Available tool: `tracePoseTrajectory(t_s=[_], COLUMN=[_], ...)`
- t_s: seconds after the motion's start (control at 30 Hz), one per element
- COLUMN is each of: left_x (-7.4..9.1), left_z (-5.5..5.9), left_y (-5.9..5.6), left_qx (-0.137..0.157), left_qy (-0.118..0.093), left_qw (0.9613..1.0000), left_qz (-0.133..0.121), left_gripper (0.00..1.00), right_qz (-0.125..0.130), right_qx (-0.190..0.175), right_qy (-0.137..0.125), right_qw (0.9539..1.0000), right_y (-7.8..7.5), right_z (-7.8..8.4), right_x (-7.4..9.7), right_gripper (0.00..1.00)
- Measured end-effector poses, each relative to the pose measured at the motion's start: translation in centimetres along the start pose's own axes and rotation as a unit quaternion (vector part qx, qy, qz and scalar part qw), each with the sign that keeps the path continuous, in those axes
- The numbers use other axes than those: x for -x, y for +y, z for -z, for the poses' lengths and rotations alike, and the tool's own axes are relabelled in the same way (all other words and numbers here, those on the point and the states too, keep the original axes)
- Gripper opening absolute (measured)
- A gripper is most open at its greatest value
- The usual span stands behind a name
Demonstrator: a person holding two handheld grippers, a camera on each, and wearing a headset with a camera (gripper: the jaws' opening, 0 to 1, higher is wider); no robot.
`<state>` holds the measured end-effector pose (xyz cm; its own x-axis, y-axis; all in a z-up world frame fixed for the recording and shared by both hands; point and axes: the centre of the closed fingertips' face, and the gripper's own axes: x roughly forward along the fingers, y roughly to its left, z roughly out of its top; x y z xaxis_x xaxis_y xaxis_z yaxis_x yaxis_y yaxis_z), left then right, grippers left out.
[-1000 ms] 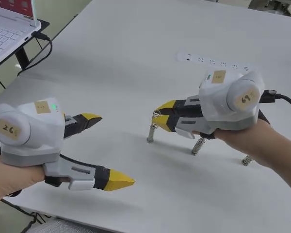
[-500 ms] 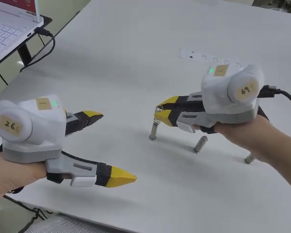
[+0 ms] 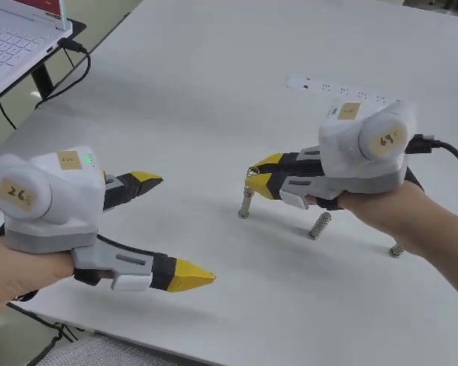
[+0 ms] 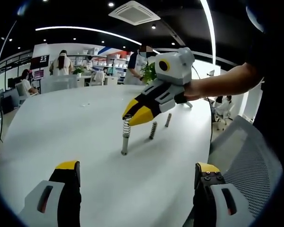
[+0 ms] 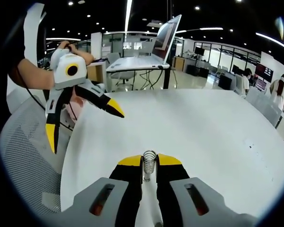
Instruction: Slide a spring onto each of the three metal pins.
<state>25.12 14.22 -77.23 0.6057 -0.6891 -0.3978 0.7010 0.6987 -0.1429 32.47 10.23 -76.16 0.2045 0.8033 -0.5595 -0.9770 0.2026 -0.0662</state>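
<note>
Three thin metal pins stand upright on the white table (image 3: pixel 198 99). My right gripper (image 3: pixel 258 177) is shut on a small spring (image 3: pixel 249 174) at the top of the left pin (image 3: pixel 246 203). In the right gripper view the spring (image 5: pixel 149 161) stands upright between the yellow fingertips. The middle pin (image 3: pixel 318 225) and the right pin (image 3: pixel 397 249) each carry a spring. My left gripper (image 3: pixel 172 227) hovers open near the table's front left, holding nothing. The left gripper view shows the pin (image 4: pixel 125 142), the spring (image 4: pixel 127 126) and the right gripper (image 4: pixel 139 112) ahead of its own open jaws.
A laptop (image 3: pixel 11 38) sits on a stand at the far left, with a black cable (image 3: pixel 75 69) hanging down. A white power strip (image 3: pixel 343 91) lies at the back of the table. The table's front edge runs just below the left gripper.
The headset view has shifted a little. The right gripper still holds the spring at the top of the left pin; the left gripper stays open in place.
</note>
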Motion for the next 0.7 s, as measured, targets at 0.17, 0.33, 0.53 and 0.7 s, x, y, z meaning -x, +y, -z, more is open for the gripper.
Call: tracePoseTrajectory(t_s=[0.17, 0.33, 0.53, 0.7], left_x=[-0.1, -0.2, -0.4, -0.5], left_z=[0.2, 0.4, 0.4, 0.5], left_y=[0.0, -0.1, -0.3, -0.2], left_qx=[0.002, 0.003, 0.006, 0.007], left_qy=[0.001, 0.004, 0.003, 0.004], left_qw=[1.0000, 1.0000, 1.0000, 1.0000], left_qz=[0.000, 0.001, 0.002, 0.001], left_gripper=[0.98, 0.98, 0.98, 0.98], right_qz=[-0.002, -0.008, -0.010, -0.012], right_qx=[-0.007, -0.004, -0.010, -0.017], right_qy=[0.004, 0.014, 0.033, 0.049], right_qw=[1.0000, 0.9999, 0.9994, 0.9986], right_y=[0.0, 0.4, 0.2, 0.1], right_z=[0.8, 1.7, 3.4, 4.6], right_x=[-0.5, -1.2, -2.0, -2.8], right_gripper=[0.07, 0.07, 0.07, 0.07])
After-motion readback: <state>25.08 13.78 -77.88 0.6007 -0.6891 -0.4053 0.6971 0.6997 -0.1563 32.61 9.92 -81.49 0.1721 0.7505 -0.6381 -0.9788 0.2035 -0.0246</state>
